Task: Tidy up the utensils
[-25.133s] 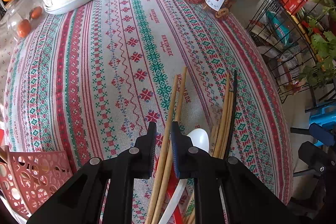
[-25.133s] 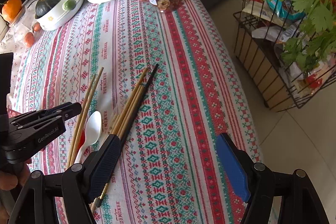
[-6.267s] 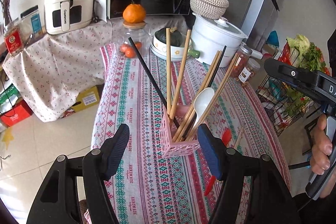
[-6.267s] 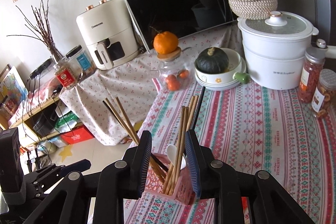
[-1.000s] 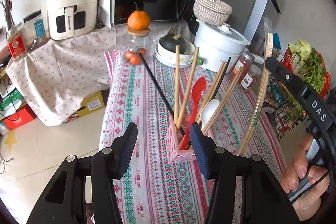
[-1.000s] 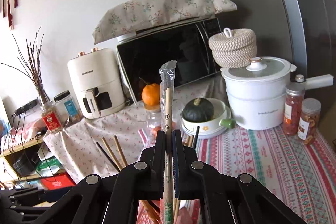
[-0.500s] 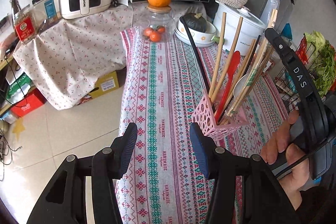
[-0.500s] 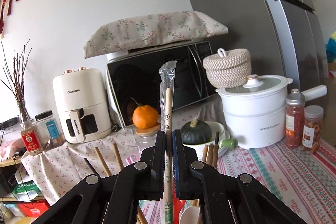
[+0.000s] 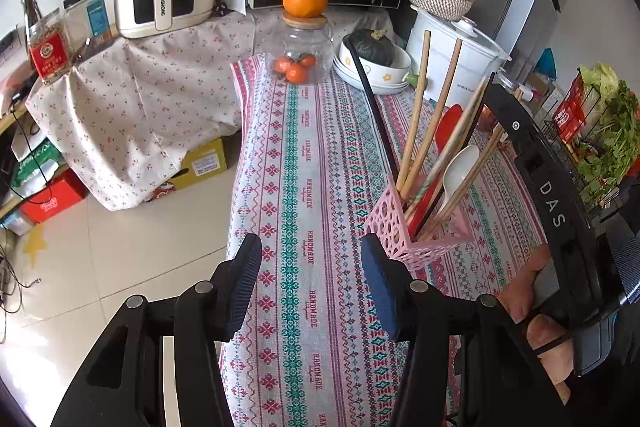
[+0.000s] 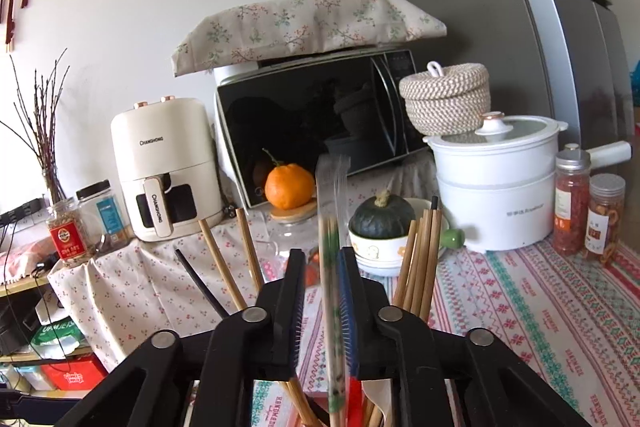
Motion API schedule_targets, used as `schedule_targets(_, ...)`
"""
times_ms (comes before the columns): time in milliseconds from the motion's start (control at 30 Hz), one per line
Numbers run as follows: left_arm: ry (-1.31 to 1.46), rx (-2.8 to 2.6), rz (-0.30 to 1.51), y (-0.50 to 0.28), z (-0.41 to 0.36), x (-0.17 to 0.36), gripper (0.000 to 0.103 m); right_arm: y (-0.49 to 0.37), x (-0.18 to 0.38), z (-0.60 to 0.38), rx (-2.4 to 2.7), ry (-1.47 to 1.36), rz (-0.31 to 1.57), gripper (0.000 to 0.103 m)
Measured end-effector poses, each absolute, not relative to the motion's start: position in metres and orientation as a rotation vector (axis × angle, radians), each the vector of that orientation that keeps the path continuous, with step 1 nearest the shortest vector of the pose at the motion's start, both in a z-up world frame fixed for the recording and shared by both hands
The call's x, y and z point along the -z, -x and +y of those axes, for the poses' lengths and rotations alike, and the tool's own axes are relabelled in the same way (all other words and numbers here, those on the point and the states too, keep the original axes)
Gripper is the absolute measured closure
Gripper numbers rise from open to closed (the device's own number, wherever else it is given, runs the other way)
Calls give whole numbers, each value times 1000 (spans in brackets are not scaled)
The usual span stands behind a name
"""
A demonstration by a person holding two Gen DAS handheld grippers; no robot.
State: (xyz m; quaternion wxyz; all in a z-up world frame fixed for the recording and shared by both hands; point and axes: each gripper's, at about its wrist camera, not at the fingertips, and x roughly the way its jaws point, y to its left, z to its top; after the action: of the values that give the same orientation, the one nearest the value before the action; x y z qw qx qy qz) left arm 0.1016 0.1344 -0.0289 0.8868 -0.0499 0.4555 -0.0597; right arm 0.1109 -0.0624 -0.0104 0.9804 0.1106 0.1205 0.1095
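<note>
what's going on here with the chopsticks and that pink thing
A person with a gripper in each hand is gathering utensils into the pink holder on the striped tablecloth. It already holds wooden chopsticks, a black chopstick, a red spoon and a white spoon. The right gripper sits directly above it, jaws parted around the wrapped chopsticks, which look blurred, as if dropping in. The left gripper is open and empty nearby.
</note>
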Motion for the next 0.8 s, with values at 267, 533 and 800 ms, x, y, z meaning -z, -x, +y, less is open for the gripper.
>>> schedule_targets(267,97,157,921,-92,115,20,40,-104,-21,-87,-232,-168,366,62)
schedule_targets(533,100,184,873,-68,90,2,24,-76,-46,-140,-163,-154,507,35)
schedule_targets(800,58,134,772,-36,57,-31,7,-39,-76,-188,-42,-110,560,9)
